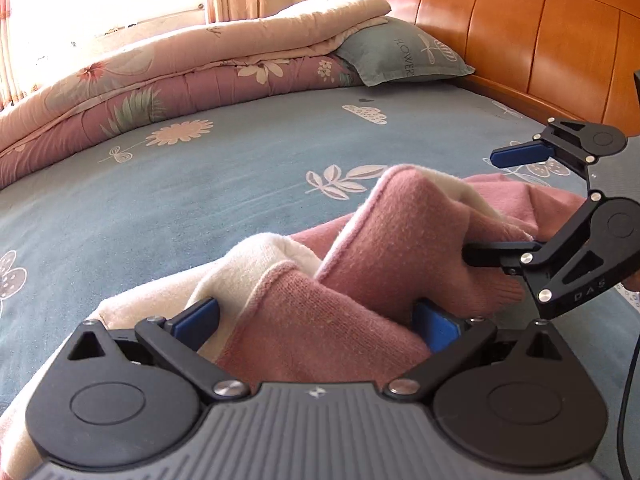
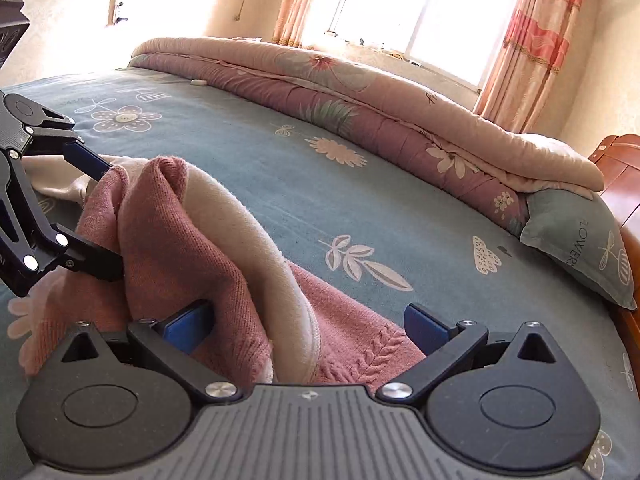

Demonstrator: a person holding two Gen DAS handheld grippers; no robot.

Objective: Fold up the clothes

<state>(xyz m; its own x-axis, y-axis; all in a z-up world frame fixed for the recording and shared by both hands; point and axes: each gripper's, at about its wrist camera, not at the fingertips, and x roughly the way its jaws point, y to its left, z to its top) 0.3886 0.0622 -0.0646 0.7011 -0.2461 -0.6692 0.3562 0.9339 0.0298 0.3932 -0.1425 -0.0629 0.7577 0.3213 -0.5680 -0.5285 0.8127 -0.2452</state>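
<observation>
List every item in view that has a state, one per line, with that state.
Pink sweater: bunched and partly lifted off the bed, cream lining showing.
Left tongs: open, sweater fabric lying between the fingers.
Right tongs: open, sweater fabric lying between the fingers.
Quilt: folded lengthwise along the far side of the bed.
Pillow: partly tucked under the quilt's end.
Curtains: drawn aside, window bright.

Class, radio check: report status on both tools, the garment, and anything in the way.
Left tool open, pink sweater bunched between fingers. Right tool open around raised fold. Sweater half lifted off bed sheet. Quilt at far edge, clear of work.
</observation>
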